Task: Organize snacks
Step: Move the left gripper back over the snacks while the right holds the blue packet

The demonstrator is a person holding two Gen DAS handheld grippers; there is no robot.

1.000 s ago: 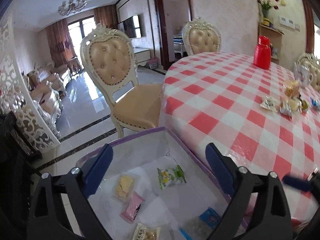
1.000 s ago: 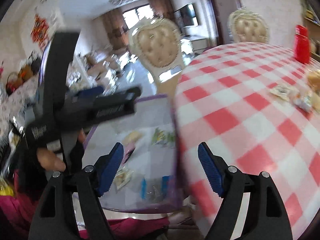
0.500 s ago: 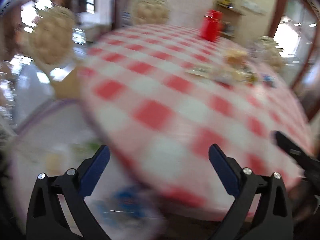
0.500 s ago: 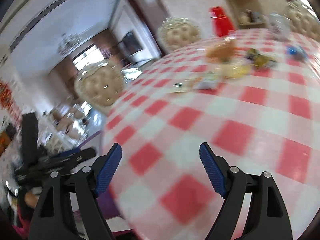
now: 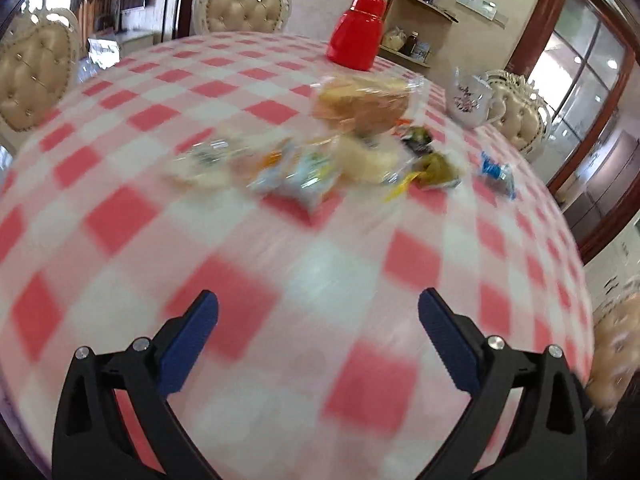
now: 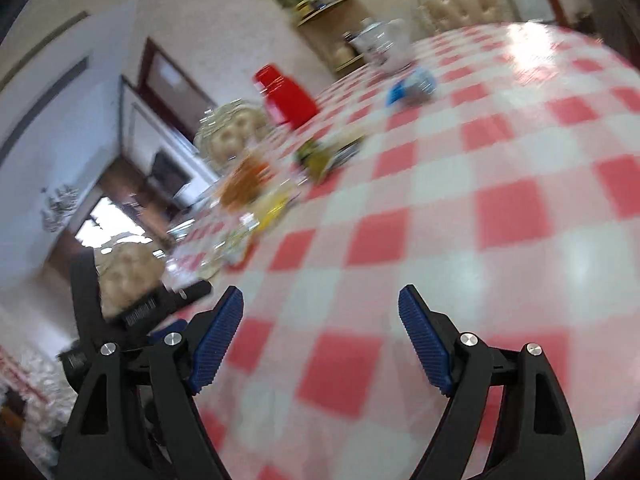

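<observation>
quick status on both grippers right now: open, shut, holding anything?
Left gripper: open, nothing between its blue pads, above the red-and-white checked tablecloth.
Right gripper: open, empty, also over the tablecloth.

No lettering is legible anywhere. White print on the black left gripper (image 6: pixel 156 304) is blurred. The snack wrappers (image 5: pixel 304 176) are smeared too.

Round table (image 5: pixel 120 216), red-and-white checked cloth. Snack packets (image 5: pixel 320 160) clustered centre; red jar (image 5: pixel 356 36) at 12 o'clock, floral mug (image 5: pixel 468 100) at 1, blue packet (image 5: pixel 496 172) at 2.
</observation>
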